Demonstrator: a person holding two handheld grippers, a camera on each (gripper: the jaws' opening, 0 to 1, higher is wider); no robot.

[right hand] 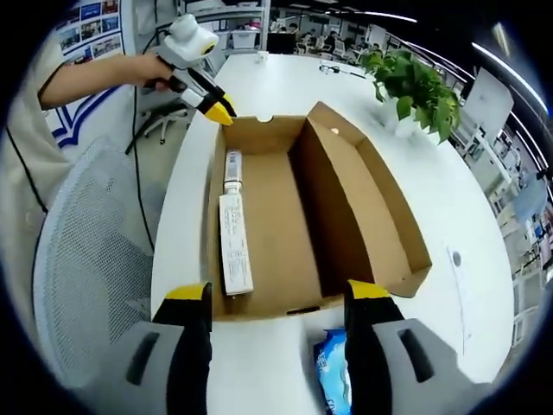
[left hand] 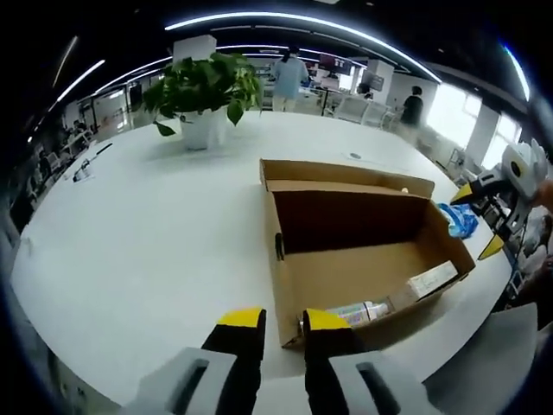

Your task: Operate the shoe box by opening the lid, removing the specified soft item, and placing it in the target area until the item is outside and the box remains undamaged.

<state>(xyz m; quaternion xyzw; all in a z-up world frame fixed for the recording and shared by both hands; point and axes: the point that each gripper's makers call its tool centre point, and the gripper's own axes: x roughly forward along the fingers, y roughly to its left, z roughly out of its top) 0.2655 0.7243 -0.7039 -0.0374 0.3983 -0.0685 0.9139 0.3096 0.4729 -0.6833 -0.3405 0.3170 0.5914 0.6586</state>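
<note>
The shoe box lay open on the white worktop, the blue soft packet already outside beside it, between the right gripper jaws, spread apart; the left gripper jaws stood slightly apart, apparently steadying the box wall.

1 box, 1 carton, 1 bottle, 1 blue pack, 1 plant.
</note>
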